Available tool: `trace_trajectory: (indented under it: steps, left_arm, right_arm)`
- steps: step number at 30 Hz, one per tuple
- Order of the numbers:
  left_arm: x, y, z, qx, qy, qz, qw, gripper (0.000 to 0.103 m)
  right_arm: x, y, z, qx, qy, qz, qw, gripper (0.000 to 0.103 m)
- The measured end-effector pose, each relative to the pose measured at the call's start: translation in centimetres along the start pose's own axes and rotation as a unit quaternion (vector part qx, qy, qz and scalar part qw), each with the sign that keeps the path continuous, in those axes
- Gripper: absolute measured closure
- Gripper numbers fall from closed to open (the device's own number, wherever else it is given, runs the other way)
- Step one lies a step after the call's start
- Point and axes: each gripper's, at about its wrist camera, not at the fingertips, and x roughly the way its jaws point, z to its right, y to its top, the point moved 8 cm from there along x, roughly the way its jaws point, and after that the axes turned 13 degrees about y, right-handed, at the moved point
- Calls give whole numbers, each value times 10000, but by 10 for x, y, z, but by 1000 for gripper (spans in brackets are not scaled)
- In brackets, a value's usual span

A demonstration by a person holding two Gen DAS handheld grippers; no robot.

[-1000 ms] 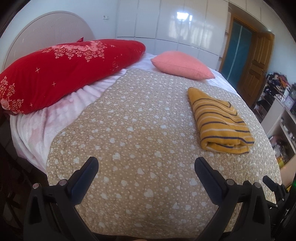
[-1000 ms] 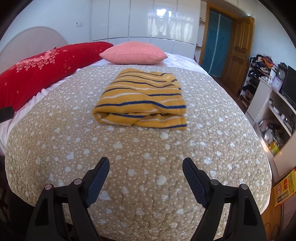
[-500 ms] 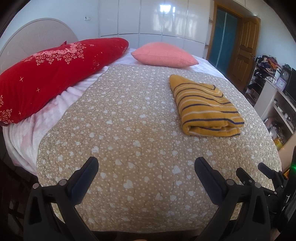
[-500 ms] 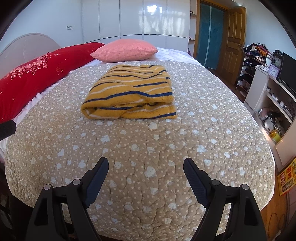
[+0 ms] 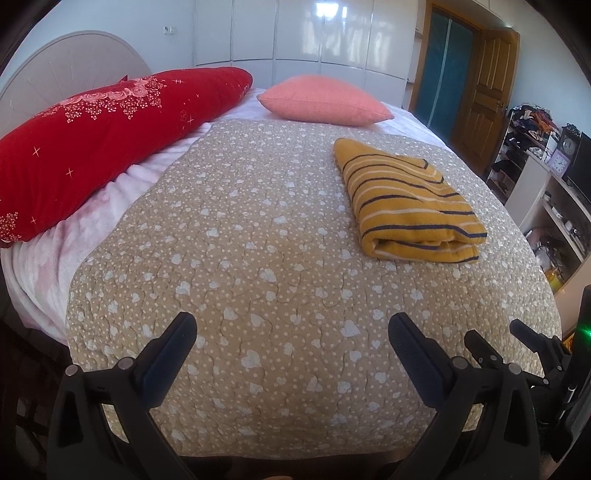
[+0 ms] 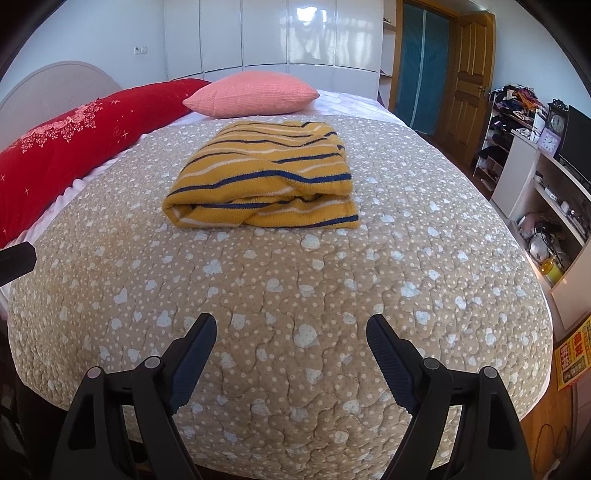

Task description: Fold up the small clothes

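— Where is the garment?

— I see the mustard-yellow knitted top with navy and white stripes (image 6: 264,181) lying folded into a thick rectangle on the beige quilted bedspread with white hearts and dots (image 6: 295,295), towards the head half of the bed. From my left camera it sits off to the right (image 5: 406,206); from my right camera it lies almost straight ahead.

— And your tongs?

— My left tongs (image 5: 291,339) stand wide, nothing between them, hovering over the near edge of the bedspread (image 5: 240,258), well apart from the top. My right tongs (image 6: 291,339) are wide too and hold nothing, also over the near part of the quilt.

— What surrounds it?

— Beyond the top lies a salmon-pink square cushion (image 6: 255,94), near it but not touching. To the left a long red bolster with pink floral print (image 5: 110,136) rests on a pale pink sheet (image 5: 55,258). White glossy wardrobe doors (image 6: 295,33) fill the far wall, and a brown wooden door (image 6: 467,74) stands at the right.
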Motion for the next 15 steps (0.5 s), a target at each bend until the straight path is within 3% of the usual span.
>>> trace_trajectory:
  steps: [15]
  left_arm:
    - [6,-7,8,97,-47,-133,9999,0]
  right_arm:
    - [4,-5,1,32,10,-45,10000,16]
